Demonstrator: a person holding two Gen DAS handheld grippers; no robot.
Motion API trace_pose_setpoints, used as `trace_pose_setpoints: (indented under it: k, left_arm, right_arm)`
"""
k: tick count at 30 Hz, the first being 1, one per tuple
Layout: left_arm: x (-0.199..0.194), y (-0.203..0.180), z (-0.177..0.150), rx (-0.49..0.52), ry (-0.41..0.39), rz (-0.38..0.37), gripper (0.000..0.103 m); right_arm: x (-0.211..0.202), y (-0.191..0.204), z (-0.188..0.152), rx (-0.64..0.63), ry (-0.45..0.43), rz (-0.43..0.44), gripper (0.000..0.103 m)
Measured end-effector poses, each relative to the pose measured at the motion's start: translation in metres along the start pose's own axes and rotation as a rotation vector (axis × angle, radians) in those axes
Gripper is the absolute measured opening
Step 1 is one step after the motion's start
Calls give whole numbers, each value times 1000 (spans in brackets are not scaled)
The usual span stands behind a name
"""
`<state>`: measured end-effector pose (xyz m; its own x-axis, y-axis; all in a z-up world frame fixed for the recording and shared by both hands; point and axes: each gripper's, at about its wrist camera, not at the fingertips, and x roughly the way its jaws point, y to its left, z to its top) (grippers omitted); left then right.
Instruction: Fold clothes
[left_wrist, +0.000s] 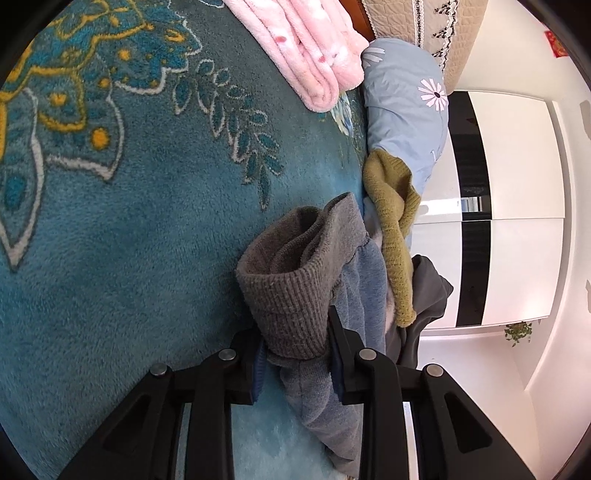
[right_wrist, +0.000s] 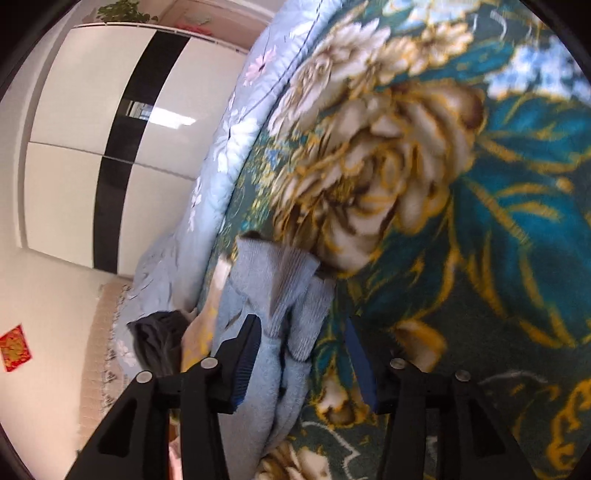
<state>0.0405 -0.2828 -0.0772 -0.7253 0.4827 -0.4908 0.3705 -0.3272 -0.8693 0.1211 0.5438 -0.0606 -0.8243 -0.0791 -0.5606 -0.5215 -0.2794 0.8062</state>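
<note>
My left gripper (left_wrist: 295, 354) is clamped on the grey-blue garment (left_wrist: 321, 398) just below its grey ribbed cuff (left_wrist: 291, 280), the cuff bunched between both pads and standing open-mouthed above them. The garment trails down past the fingers over the teal floral blanket (left_wrist: 110, 221) that covers the bed. Just right of the cuff lies a crowded heap: an olive knitted piece (left_wrist: 391, 225) draped over a dark grey garment (left_wrist: 424, 295), both touching the held garment's blue fleece side. Beyond them sits a light blue daisy-print quilt (left_wrist: 406, 110), and a folded pink fleece blanket (left_wrist: 314, 48) rests on the teal blanket near the top, well apart from my grip. A white wardrobe with a black stripe (left_wrist: 509, 229) fills the right side, with a small green plant (left_wrist: 519, 330) beside it. My right gripper (right_wrist: 303, 354) is spread wide, holding nothing; the view is motion-blurred. A light blue knitted garment (right_wrist: 273, 295) lies partly between its fingers, close against the left pad (right_wrist: 245, 363), though I cannot tell if it touches. The right pad (right_wrist: 360, 369) stands over the blanket's floral pattern. Left of it are a dark bundle (right_wrist: 155, 343) and the pale quilt's edge (right_wrist: 221, 155). A red paper square (right_wrist: 14, 347) hangs on the wall.
</note>
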Motion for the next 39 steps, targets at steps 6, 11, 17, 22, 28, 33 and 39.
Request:
trace_pose_setpoints:
  k: [6,11,17,22,28,33,39]
  left_arm:
    - [2,-6,0,13,-16,21,30]
    - [3,-15,2,37,-36,76,27]
    - [1,-96,36,209,-57,180,19]
    - [-58,-157,28,409,-99,16,19]
    - [-74,-63,20,395,-8,166,20]
    - [-64,-8,21,257,38,152,20]
    - [-64,-6,16,267,23,156,20]
  right_arm:
    - [27,19,-6,-60,8,-67,53]
    - [41,33,-11,-83,7,-143,16]
    - [30,92,1,-104,-54,-78,13]
    - [-22,143,-6,-293,-129,112,13]
    - [-11,51,-33,-253,16,-57,13]
    - [4,9,-50,-140,46,-70,13]
    - [0,9,-53,-144,41,-61,13]
